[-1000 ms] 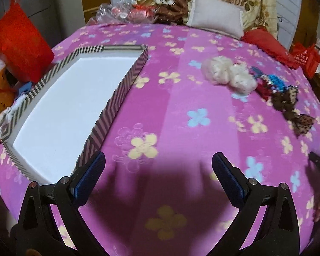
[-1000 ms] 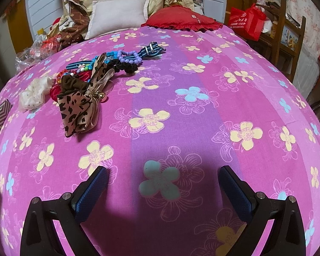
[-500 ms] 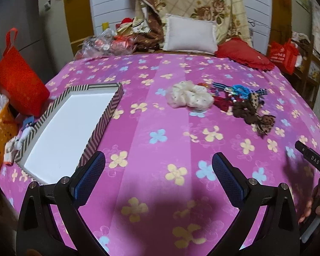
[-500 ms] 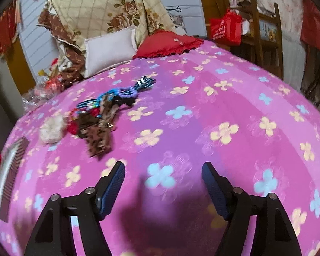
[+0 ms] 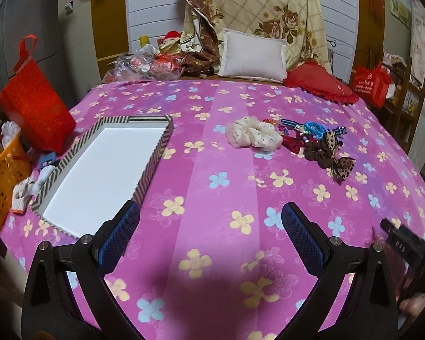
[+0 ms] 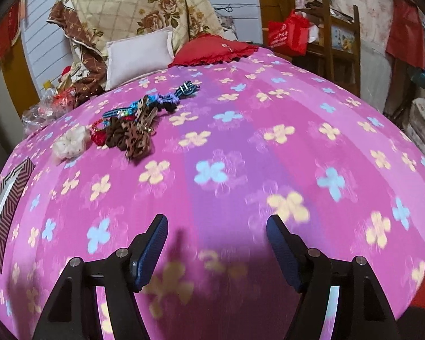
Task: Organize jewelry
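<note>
Pink flowered bedding (image 5: 212, 170) covers a bed that fills both views, with a white pillow (image 5: 252, 55) and a red cushion (image 5: 320, 85) at the far end and a red bag (image 5: 34, 104) beside the bed's left edge.

A shallow striped tray (image 5: 153, 155) with a bare white floor sits on the left part of the bed. Nothing lies in it, so the sorting appears not yet begun. Well apart from it, to the right, the jewelry pile (image 5: 306, 138) rests in one cluster: a cream scrunchie (image 5: 252, 136) nearest the tray, then beaded bracelets (image 5: 313, 127) in blue and red, dark hair ties, and a leopard-print bow (image 5: 342, 167) at the near right. Every piece is left to be moved.

The left gripper (image 5: 211, 236) hovers over the near bedding with its blue-padded jaws spread wide and nothing between them. The right gripper (image 6: 216, 250) is likewise empty, jaws parted somewhat less widely, and looks toward the pile (image 6: 133, 124) from the other side.

Compared with one second earlier, both cameras have drawn back and risen: tray and pile look smaller and farther, and more of the room shows. The right gripper's jaws have narrowed. The items themselves have not shifted.
</note>
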